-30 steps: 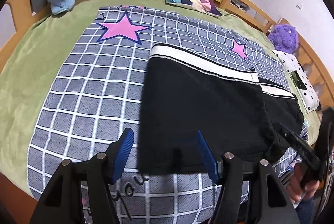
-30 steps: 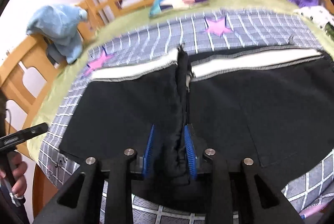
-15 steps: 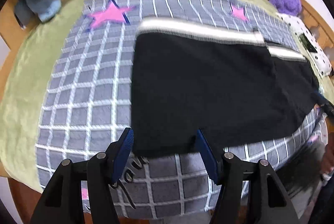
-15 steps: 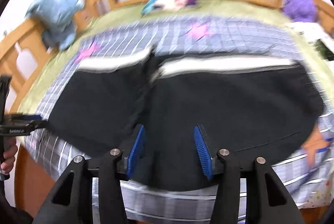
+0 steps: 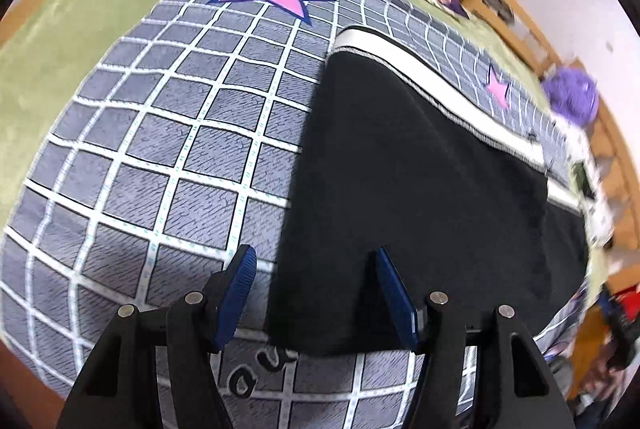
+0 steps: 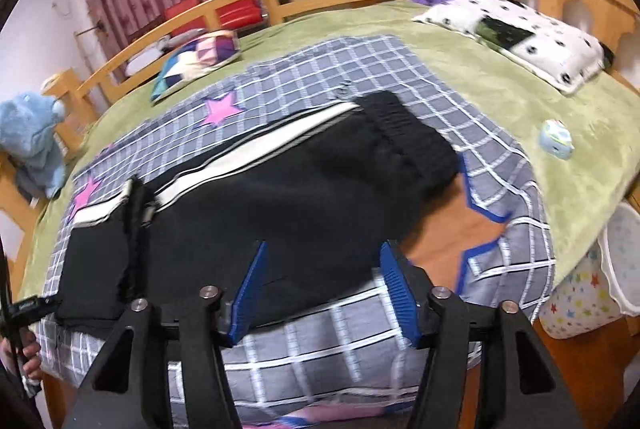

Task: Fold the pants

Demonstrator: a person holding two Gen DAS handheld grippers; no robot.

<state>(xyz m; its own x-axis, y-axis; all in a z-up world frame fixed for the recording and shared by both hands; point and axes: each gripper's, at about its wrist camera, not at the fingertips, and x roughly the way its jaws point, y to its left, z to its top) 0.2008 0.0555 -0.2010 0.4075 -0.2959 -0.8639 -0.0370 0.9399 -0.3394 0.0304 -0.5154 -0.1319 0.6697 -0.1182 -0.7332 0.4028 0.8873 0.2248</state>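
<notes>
Pants (image 6: 304, 197) lie flat on the checked quilt (image 5: 160, 133), which covers the green sheet (image 6: 500, 69) of the bed. Long axis runs left to right across my view, white side stripe (image 6: 256, 149) on the far edge, elastic waistband (image 6: 404, 133) at the right end. The leg end has been folded over at the left, leaving a raised ridge there.

Left gripper (image 5: 312, 293) hangs over the near left corner of the folded leg end, jaws spread, the corner between them but not pinched. Right gripper (image 6: 320, 289) has just been opening; jaws spread, nothing held, above the near edge closer to the waistband.

Judgement: next fold goes along the long axis. Waist end lies to the right of my right gripper, so that hand is nearer for it; the left is already set over its corner.
</notes>
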